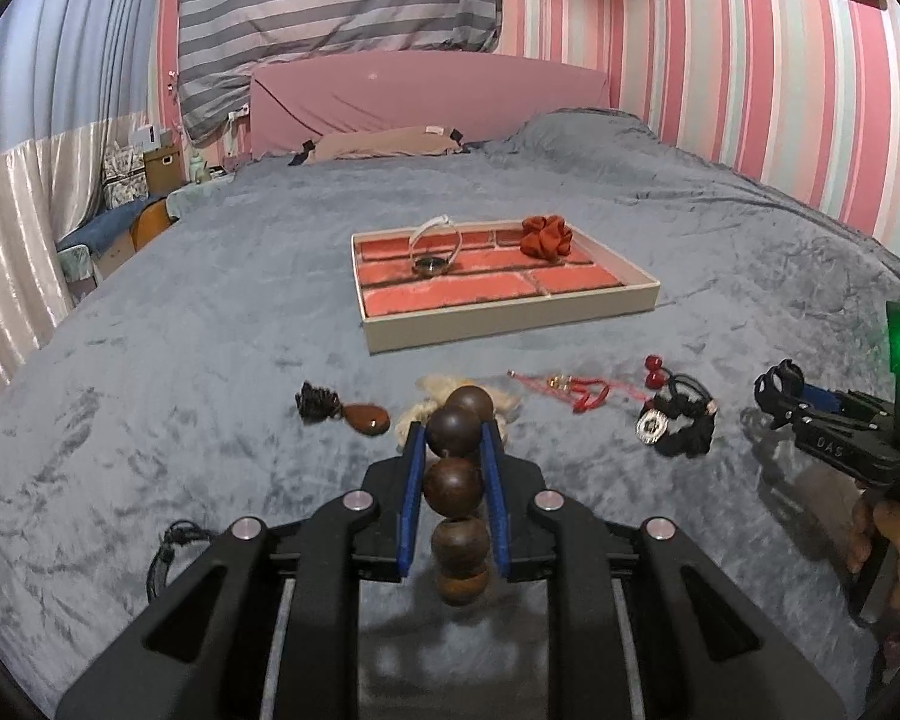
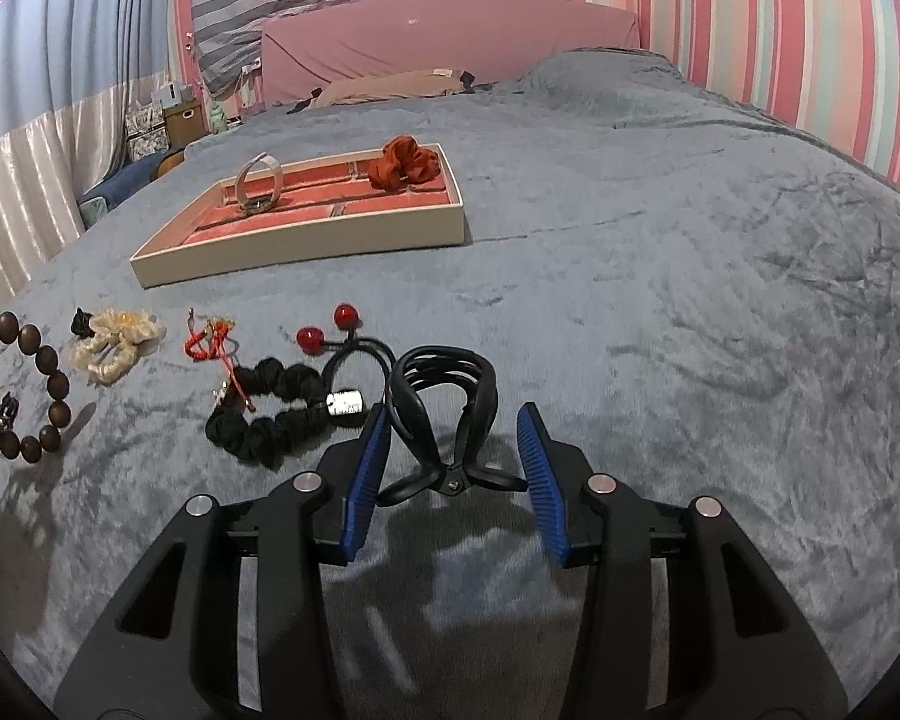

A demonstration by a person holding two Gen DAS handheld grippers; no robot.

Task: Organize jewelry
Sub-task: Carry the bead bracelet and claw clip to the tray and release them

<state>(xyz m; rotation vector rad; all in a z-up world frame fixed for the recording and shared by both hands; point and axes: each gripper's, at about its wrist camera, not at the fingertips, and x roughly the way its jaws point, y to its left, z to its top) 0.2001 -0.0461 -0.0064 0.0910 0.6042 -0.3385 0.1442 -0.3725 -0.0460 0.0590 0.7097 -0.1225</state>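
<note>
Bed (image 1: 210,360) covered with a grey plush blanket fills both views, with pink striped walls behind it. The left claw (image 1: 455,438) is closed on a bracelet of large dark wooden beads (image 1: 456,480); its blue pads press the strand from both sides, and the beads hang in a loop, clear of the blanket.

The right claw (image 2: 450,450) has its blue pads spread on either side of a black hair claw clip (image 2: 444,414). The left pad looks to be against the clip and the right pad stands clear of it, so a grip cannot be told. In the left view a hand (image 1: 888,540) holds this tool at the right edge.

A shallow cream jewelry tray (image 1: 510,318) with red velvet compartments lies farther up the bed. A watch with a pale strap (image 1: 432,252) stands in it to the left, and a rust-red scrunchie (image 1: 546,237) sits in a far right compartment.

In a loose row between tray and claws lie a brown teardrop pendant with a dark tassel (image 1: 354,414), a cream scrunchie (image 2: 114,342), a red cord bracelet (image 1: 576,390), a hair tie with two red balls (image 2: 336,330), and a black scrunchie (image 2: 270,414) touching a small silver charm (image 2: 345,405).
</note>
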